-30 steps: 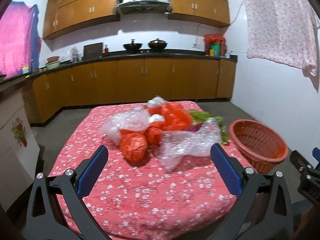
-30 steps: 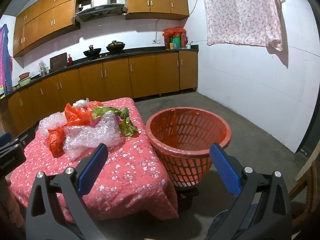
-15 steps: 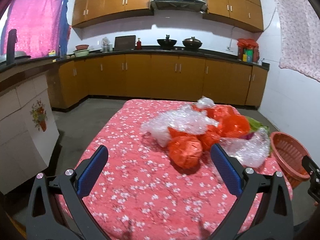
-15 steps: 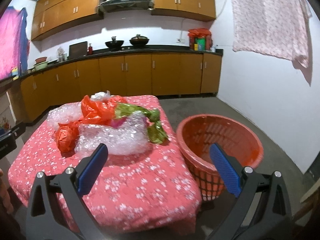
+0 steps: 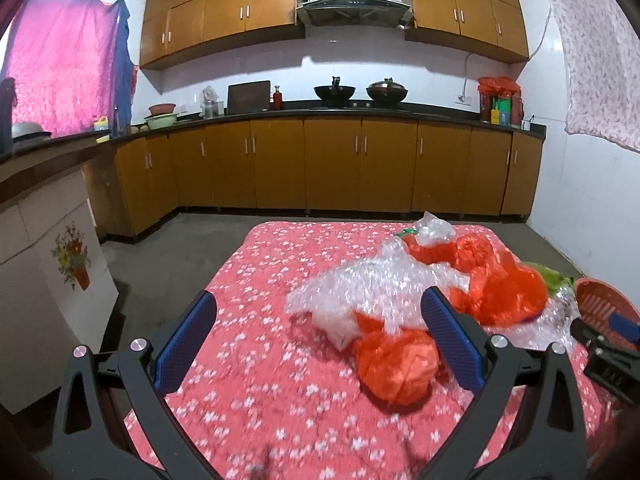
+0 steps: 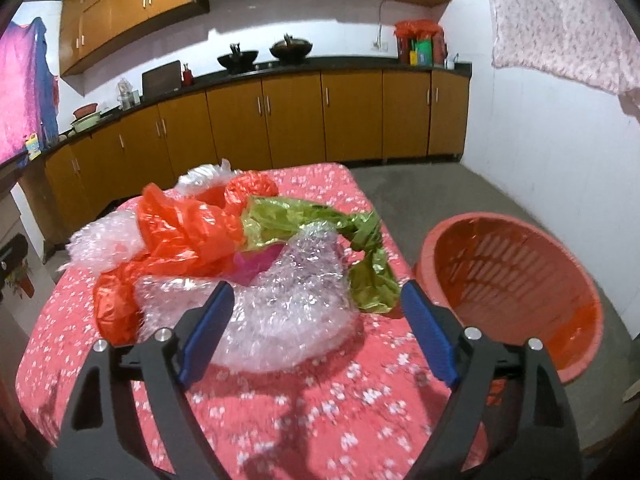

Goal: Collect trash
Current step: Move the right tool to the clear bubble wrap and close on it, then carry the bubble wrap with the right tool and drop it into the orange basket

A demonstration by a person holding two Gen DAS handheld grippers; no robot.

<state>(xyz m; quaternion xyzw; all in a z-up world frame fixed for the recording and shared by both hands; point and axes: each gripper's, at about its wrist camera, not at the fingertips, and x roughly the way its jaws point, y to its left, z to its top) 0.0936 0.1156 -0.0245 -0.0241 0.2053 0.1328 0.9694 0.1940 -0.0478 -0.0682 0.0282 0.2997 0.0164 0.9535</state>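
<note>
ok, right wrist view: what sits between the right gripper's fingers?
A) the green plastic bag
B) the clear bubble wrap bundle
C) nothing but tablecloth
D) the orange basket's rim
B: the clear bubble wrap bundle lies on the table between the right gripper's spread fingers, which have just been closing and do not press it yet; the green plastic bag lies further back and the orange basket stands off to the right.

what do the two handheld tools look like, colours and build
Both match: the left tool and right tool have black angular plastic arms with open triangular cut-outs, silver round bolts at the pivots, and flat blue textured pads on the fingers. No cables or sleeves show.
</note>
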